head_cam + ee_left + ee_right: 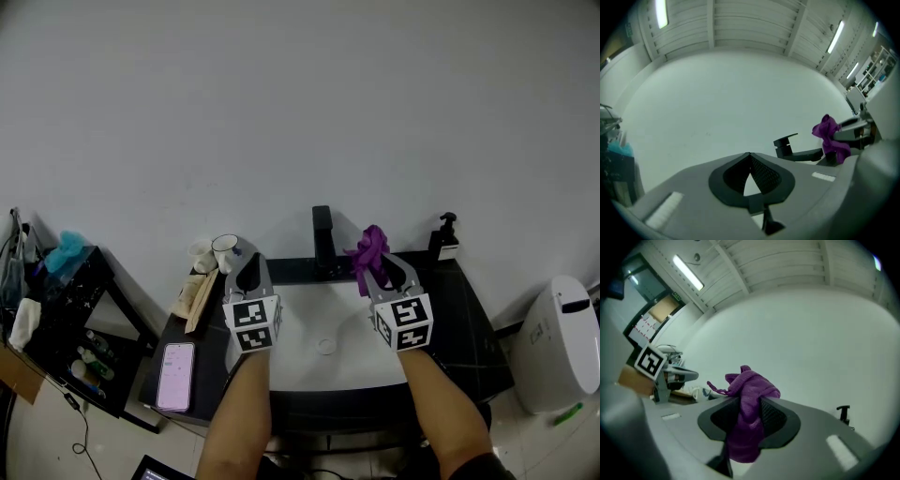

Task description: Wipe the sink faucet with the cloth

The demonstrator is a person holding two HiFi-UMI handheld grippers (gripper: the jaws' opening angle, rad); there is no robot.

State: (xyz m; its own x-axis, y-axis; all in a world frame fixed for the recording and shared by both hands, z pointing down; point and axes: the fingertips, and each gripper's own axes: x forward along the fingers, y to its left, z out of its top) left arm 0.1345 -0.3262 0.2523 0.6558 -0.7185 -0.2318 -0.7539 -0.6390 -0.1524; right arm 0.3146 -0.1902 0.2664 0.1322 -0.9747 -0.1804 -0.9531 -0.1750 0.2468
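Your three cameras, all turned toward the white wall point(300, 112).
Your head camera looks steeply down from well above on the white oval sink basin point(300, 314), the black angular metal faucet point(322, 234), the left gripper point(249, 264) and the right gripper point(382, 267). Each gripper camera rides close behind its own jaws, aimed low at the wall. The left gripper view shares the faucet and the crumpled purple cloth point(370, 248), and the right gripper view shares the left gripper.
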